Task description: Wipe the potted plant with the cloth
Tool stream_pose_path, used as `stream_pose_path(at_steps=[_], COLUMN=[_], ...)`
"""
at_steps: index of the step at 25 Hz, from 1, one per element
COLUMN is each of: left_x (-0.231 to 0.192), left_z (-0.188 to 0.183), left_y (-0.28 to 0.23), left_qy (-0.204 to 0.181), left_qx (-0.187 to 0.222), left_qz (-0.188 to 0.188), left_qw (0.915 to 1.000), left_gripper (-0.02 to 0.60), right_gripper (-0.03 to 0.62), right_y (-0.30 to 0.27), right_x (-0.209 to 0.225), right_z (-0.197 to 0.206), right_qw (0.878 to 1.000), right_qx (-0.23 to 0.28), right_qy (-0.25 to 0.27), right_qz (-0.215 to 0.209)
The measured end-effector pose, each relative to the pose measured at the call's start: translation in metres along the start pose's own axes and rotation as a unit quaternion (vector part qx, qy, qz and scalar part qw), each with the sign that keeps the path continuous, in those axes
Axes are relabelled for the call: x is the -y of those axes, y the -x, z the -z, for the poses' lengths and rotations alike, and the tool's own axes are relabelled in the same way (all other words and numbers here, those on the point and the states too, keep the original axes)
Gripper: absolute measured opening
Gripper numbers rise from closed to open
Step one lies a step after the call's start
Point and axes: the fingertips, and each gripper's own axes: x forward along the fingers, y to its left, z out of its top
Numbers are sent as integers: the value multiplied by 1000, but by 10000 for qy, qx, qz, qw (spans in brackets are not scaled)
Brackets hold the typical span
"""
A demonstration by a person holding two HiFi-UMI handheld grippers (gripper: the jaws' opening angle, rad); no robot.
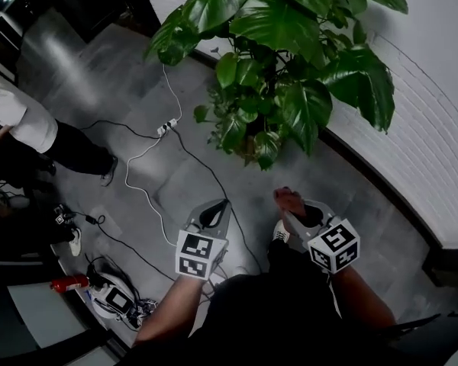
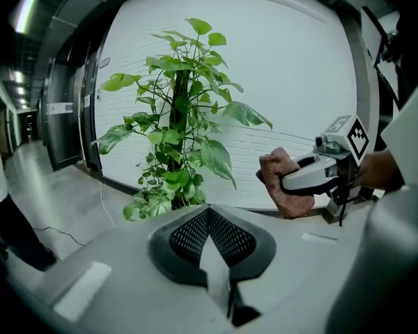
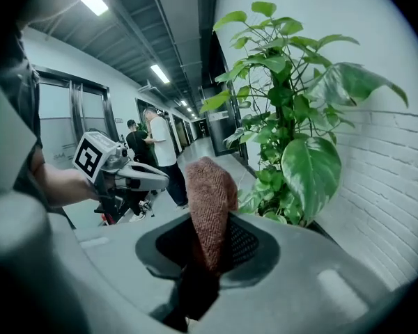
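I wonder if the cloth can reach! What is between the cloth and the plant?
Nothing in the way. In the head view only bare grey floor lies between the cloth in the right gripper and the potted plant.

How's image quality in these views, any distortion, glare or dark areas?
Head view: dim, glare on the grey tiled floor. Left gripper view: fisheye bends the white brick wall. Right gripper view: same fisheye; reddish-brown woven cloth looms large.
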Motion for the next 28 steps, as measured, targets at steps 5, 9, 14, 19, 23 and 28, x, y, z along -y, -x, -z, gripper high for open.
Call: stream_pose_path(at_steps=[5,9,14,19,23,28], left_x=[-26,-44,-64,-72,-81,-103], left_z=[-26,-38,-16,35,83,139], left_y=[-55,-82,-109,-156,-201,-256], left_qy=[-15,-37,-156,-339,-519,-548], left_qx=[-101,-71,-98,-78,16,209], left_qz=[-414,-584,-455,-64,154,152], left_qw=[9991,9983,9988,9994,9985,9982], left_gripper=[17,17,17,17,17,17], right_gripper=[64,64,64,64,64,64], right_y=[-34,-58,-91,-127,-162,-201], right_x=[50,82,79,93,111,133], right_z=[-22,-31,-21,20,59,101], right_qw=[9988,9976,9981,9987,9967,9873], right_qx=[-172,-311,-287,-37,126,192], right_qy=[260,456,478,491,676,1415], right_qz=[-380,-419,-281,121,431,698])
